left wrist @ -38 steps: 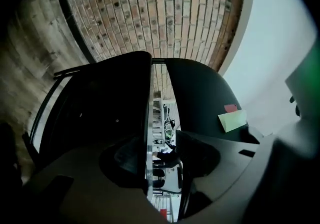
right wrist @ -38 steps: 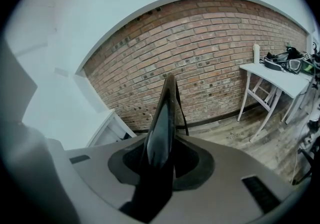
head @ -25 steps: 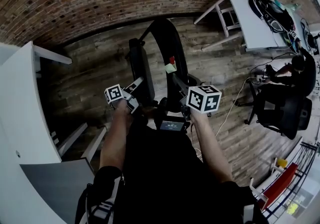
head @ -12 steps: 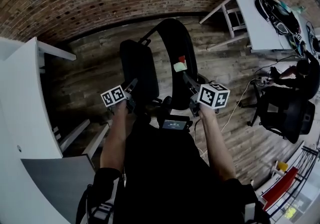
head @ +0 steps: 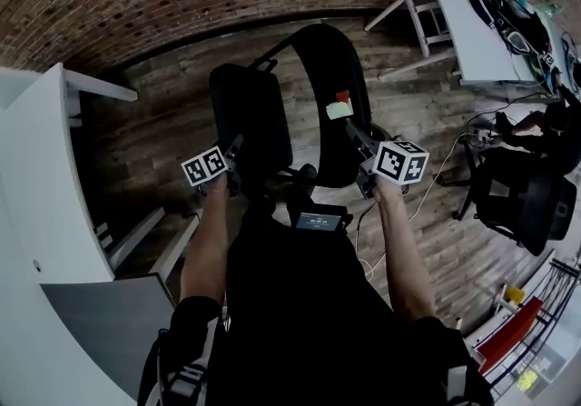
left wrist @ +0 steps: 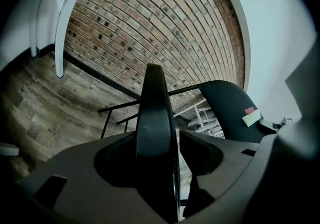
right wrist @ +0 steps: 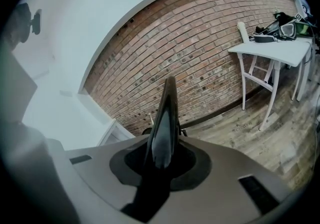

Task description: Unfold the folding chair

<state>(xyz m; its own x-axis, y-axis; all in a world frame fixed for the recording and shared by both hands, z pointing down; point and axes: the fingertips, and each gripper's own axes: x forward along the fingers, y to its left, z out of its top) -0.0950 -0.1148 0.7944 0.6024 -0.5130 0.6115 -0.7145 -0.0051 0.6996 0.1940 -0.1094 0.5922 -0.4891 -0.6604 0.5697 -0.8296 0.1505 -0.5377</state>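
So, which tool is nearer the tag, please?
Right. The right tool, just closing on the backrest, sits beside the tag; the left tool, just opened around the seat, is farther.

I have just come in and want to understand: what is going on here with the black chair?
A person holds a gripper in each hand over a black folding chair. The left gripper has the left panel between its jaws, which have just been opening and do not press on it. The right gripper has just been closing its jaws on the edge of the right panel, near a paper note. The panels stand apart, so the chair seems partly unfolded.
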